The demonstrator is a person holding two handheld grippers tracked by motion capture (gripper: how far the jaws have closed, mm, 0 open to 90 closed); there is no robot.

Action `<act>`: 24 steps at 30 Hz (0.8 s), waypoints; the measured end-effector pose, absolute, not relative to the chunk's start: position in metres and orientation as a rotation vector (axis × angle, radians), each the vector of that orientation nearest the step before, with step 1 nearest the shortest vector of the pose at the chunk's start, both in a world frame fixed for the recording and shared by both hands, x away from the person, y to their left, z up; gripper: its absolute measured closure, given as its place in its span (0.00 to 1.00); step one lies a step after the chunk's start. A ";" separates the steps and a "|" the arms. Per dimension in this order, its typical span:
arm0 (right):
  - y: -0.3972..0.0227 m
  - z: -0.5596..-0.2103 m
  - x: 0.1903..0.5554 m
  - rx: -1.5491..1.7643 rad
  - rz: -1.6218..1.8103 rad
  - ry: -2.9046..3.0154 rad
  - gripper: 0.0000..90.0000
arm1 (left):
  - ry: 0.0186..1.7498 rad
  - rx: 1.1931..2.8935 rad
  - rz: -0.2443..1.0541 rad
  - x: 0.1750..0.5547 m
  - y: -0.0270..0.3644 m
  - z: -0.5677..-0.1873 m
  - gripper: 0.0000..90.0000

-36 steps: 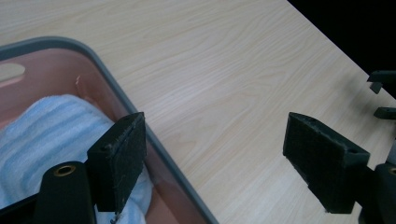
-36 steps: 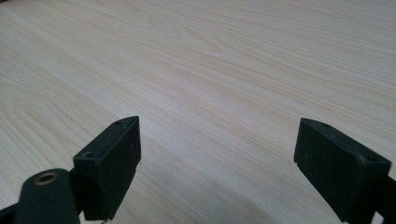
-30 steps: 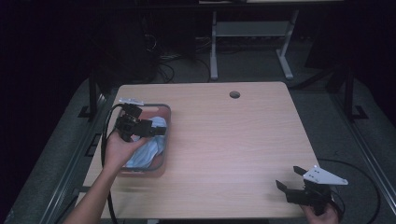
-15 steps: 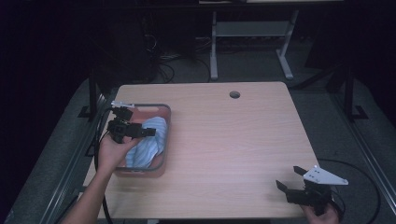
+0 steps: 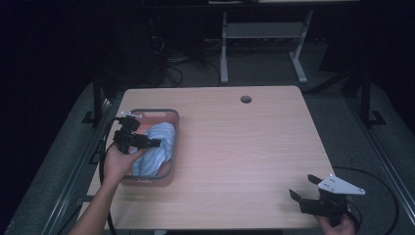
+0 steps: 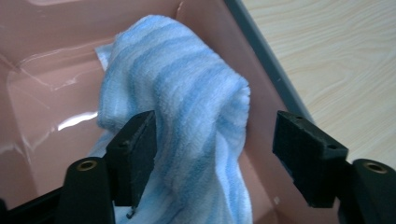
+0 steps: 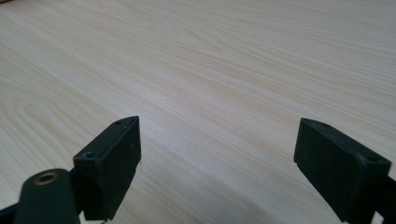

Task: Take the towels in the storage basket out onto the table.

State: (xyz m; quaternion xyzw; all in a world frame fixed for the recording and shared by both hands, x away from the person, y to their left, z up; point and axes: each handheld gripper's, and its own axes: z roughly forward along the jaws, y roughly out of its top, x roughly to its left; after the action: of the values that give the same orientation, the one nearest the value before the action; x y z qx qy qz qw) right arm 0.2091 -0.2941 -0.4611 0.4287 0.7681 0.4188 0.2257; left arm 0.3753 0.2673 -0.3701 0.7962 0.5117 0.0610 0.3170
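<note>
A pink bin with a grey rim sits on the left part of the light wooden table. Inside it lies a blue-and-white striped towel, bunched into a loose heap that leans against the bin's right wall.

The left gripper is held by the person's left hand over the bin, just above the towel. In the left gripper view its 2 black jaws stand apart, 1 on each side of a raised fold of the towel; the near jaw seems to brush the cloth, though the picture does not make the contact certain, and the other jaw is clear of it beside the bin's pink wall. A black cable trails from this gripper down past the forearm.

The right gripper is held low at the near right corner of the table, well apart from the bin, with its grey 3-cornered plate on top. In the right gripper view its jaws are spread wide over bare wood, with nothing between them.

A round hole lies near the table's far edge.
</note>
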 end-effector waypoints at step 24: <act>-0.297 -0.460 0.209 1.177 1.156 2.111 0.16 | 1.427 2.255 0.252 0.383 0.260 -0.387 0.74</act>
State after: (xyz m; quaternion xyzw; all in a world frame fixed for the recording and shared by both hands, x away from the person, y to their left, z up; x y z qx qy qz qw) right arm 0.2086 -0.2967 -0.4596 0.4275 0.7671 0.4199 0.2291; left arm 0.3834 0.2602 -0.3868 0.8190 0.5183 0.0915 0.2284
